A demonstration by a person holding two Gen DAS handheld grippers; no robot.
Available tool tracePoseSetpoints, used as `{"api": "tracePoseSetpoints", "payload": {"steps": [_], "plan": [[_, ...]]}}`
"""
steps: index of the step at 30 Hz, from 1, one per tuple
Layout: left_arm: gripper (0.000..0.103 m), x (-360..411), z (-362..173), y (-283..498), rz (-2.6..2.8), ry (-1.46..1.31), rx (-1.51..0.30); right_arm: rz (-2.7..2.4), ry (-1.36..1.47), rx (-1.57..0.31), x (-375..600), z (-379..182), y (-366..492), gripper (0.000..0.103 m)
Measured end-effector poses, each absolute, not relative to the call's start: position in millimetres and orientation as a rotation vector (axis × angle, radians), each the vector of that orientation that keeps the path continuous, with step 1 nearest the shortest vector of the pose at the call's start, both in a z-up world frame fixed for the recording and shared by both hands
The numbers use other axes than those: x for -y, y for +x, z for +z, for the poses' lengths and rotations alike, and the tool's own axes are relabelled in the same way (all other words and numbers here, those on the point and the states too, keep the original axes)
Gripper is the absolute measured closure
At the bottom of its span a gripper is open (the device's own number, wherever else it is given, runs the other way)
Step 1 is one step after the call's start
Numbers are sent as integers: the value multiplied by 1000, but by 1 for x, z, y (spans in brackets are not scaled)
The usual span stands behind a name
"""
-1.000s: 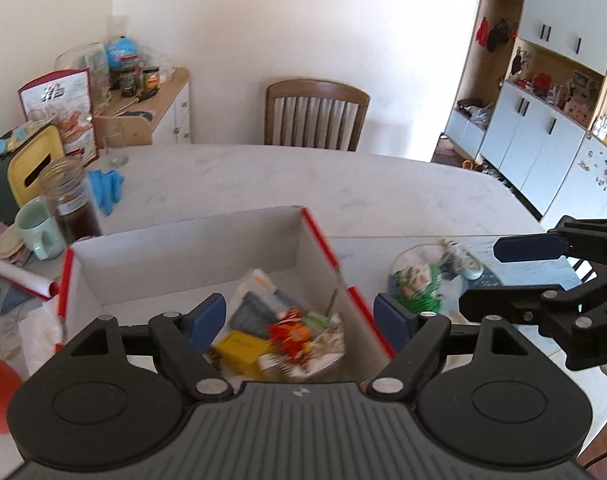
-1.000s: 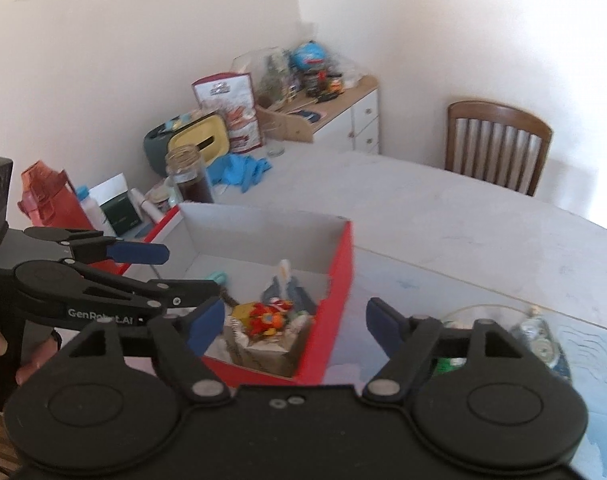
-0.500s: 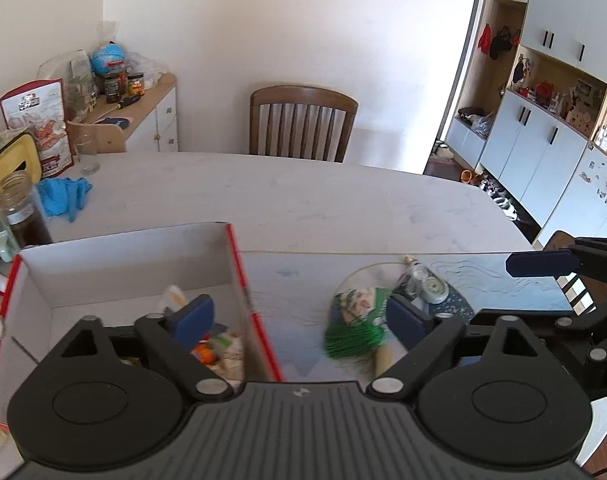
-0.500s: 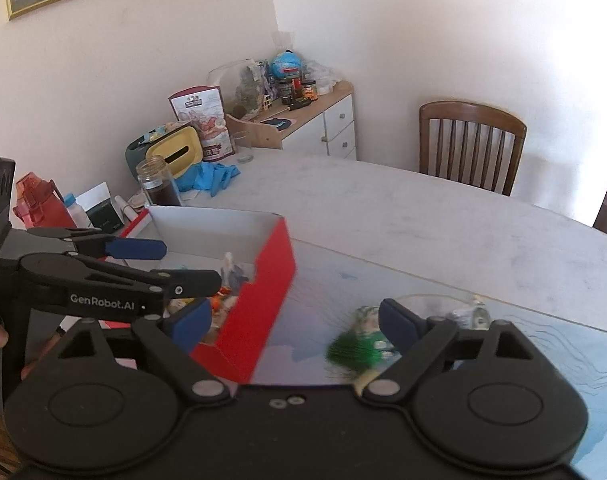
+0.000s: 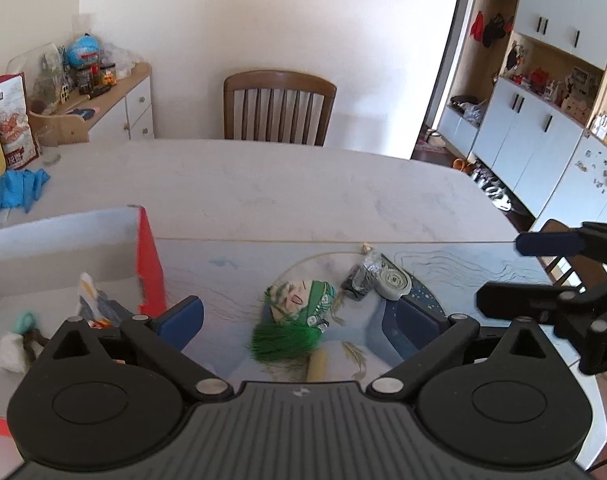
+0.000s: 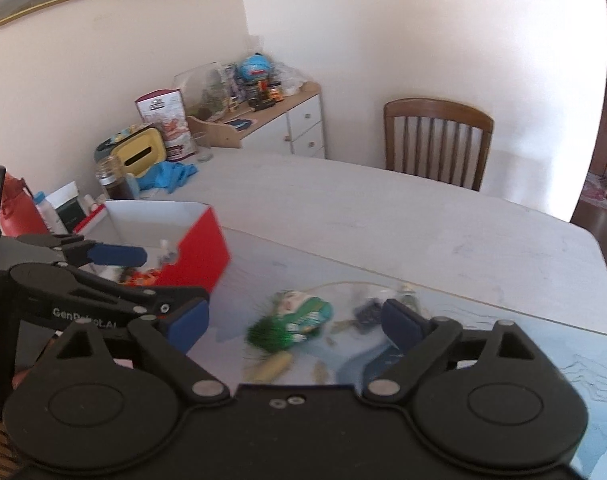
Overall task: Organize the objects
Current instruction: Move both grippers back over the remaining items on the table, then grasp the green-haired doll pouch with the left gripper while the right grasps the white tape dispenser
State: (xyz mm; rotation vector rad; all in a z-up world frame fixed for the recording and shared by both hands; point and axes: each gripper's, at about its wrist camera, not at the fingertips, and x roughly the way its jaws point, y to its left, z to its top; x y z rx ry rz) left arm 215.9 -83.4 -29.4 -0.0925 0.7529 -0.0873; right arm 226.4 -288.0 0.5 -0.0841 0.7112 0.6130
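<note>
A red-sided white box [image 5: 149, 268] [image 6: 201, 246] with several small items inside stands at the left on the table. A green-haired doll head [image 5: 295, 320] [image 6: 295, 320] lies on a blue mat, with a small dark bundle [image 5: 361, 278] and a round white disc [image 5: 395, 280] beyond it. My left gripper [image 5: 299, 318] is open and empty, just above the doll head. My right gripper [image 6: 295, 322] is open and empty, also over the doll head. The right gripper shows in the left wrist view [image 5: 543, 272], and the left gripper in the right wrist view [image 6: 151, 276].
A wooden chair [image 5: 279, 108] stands at the table's far side. Blue gloves [image 5: 17, 190], a jar [image 6: 113, 178], a yellow container [image 6: 139, 154] and a red bottle [image 6: 17, 216] crowd the table's left end. A cluttered sideboard [image 6: 279, 120] is behind.
Both grippers have moved right, from over the box to over the doll head on the mat. Both stay open and empty.
</note>
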Motion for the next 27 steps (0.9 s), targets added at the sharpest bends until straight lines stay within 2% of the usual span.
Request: {"api": "tracePoseSetpoints", "payload": {"steps": [14, 27], "plan": [[0, 110, -79, 249, -4, -76, -807, 538, -95, -804, 344, -54, 272, 7], [0, 124, -130, 307, 18, 25, -869, 559, -150, -915, 323, -118, 333, 12]]}}
